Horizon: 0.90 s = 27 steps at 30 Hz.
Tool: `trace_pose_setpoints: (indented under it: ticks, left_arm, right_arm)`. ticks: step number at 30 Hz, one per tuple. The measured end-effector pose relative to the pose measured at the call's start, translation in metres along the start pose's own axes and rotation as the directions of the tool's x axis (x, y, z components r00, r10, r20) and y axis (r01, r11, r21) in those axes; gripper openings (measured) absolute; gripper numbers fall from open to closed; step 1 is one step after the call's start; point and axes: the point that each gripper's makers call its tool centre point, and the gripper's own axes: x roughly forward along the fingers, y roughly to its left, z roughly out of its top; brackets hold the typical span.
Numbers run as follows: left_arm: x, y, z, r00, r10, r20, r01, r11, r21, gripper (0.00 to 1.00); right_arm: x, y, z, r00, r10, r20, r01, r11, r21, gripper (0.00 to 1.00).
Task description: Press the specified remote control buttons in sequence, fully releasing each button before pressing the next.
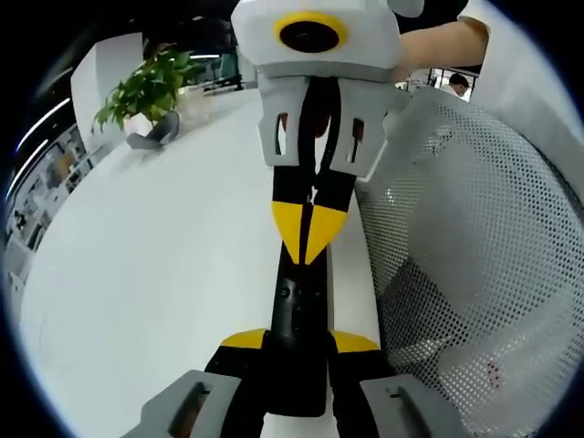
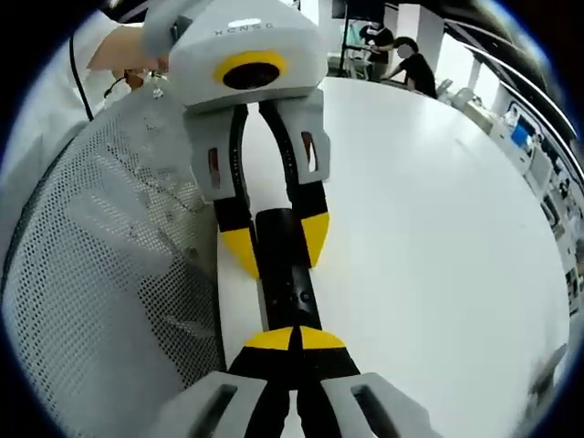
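Observation:
A slim black remote control (image 1: pixel 297 315) lies lengthwise over the white table (image 1: pixel 155 265), near its edge. My left gripper (image 1: pixel 301 343) is shut on it, one yellow-tipped jaw on each long side. In the right gripper view the same grip shows from the other end: the left gripper (image 2: pixel 276 239) clasps the far part of the remote (image 2: pixel 290 278). My right gripper (image 2: pixel 294 339) is shut, its two yellow tips pressed together and resting on the remote's button face. From the left gripper view, the right gripper (image 1: pixel 310 233) points down onto the remote's far end.
A white mesh chair back (image 1: pixel 474 265) stands right beside the table edge and the remote, and shows again as the mesh chair back (image 2: pixel 100 265). A potted plant (image 1: pixel 146 91) sits at the table's far side. A hand (image 1: pixel 438 46) holds the right gripper. People stand in the background (image 2: pixel 411 59).

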Motion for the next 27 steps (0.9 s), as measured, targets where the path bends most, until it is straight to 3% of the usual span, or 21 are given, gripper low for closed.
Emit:
trace_pose_setpoints:
  ticks: [5,10,18,27]
  left_arm:
    - [0.0,0.0,0.0,1.0,0.001,-0.002,-0.001,1.0,-0.002,0.25]
    - [0.0,-0.001,0.0,1.0,0.002,-0.006,-0.002,1.0,-0.002,0.25]
    - [0.0,-0.001,0.0,1.0,0.005,-0.01,-0.005,1.0,-0.002,0.24]
    - [0.0,-0.001,0.0,1.0,0.007,-0.005,-0.007,1.0,-0.009,0.25]
  right_arm:
    - [0.001,-0.001,0.0,1.0,-0.022,-0.021,0.021,1.0,-0.014,0.0]
    - [-0.002,-0.002,0.0,0.997,0.005,0.072,-0.011,0.996,0.086,0.0]
    - [-0.003,-0.001,-0.002,0.999,0.018,0.031,-0.019,0.999,0.026,0.0]
    - [-0.008,-0.003,-0.011,1.0,0.016,0.02,-0.017,0.999,0.048,0.0]
